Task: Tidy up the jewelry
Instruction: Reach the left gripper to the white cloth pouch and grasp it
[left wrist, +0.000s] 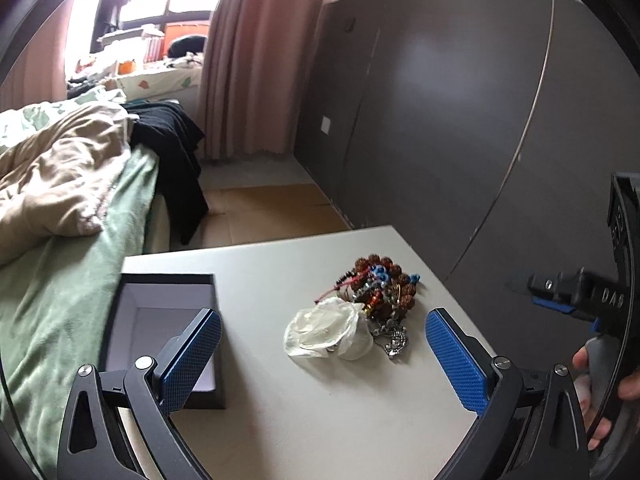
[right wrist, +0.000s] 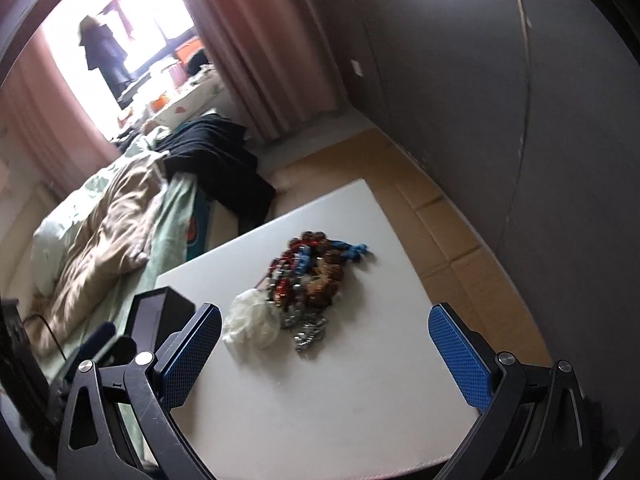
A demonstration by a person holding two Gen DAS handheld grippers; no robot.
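Note:
A tangled pile of jewelry [left wrist: 378, 290] lies on a white table [left wrist: 280, 420]: brown bead bracelets, blue beads, red cord and a silver chain. A white fabric flower [left wrist: 328, 334] rests against its near left side. An open black box [left wrist: 160, 332] with a pale lining sits at the table's left edge. My left gripper [left wrist: 323, 354] hovers open above the table, just short of the pile. In the right wrist view my right gripper [right wrist: 324, 354] is open too, nearer than the jewelry pile [right wrist: 308, 280], the flower [right wrist: 252, 322] and the box [right wrist: 160, 312].
A bed with a green sheet and beige duvet [left wrist: 60, 184] runs along the table's left side, black clothes draped on it. A dark grey wardrobe wall [left wrist: 460, 120] stands to the right. A hand on the right gripper's handle [left wrist: 600, 380] shows at the right edge.

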